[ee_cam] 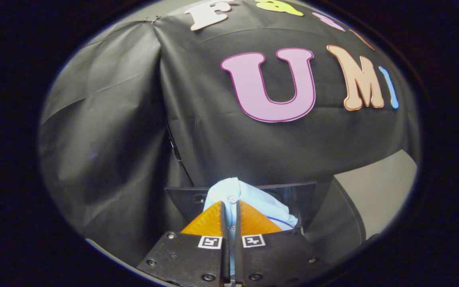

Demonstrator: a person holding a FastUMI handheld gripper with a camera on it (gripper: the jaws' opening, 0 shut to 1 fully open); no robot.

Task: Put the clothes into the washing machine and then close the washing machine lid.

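A light blue shirt [253, 199] with small buttons is pinched between my two fingers and bunches up just above and to the right of them. My gripper [230, 207] is shut on this cloth, held up in the air. Behind the shirt stands a dark flat panel [297, 191], which looks like the washing machine's raised lid; the tub itself is hidden below.
The booth's black cloth wall [213, 131] hangs close ahead, with a fold at its left. To the right, a pale grey surface [385, 191] with a dark curved edge shows beside the dark panel.
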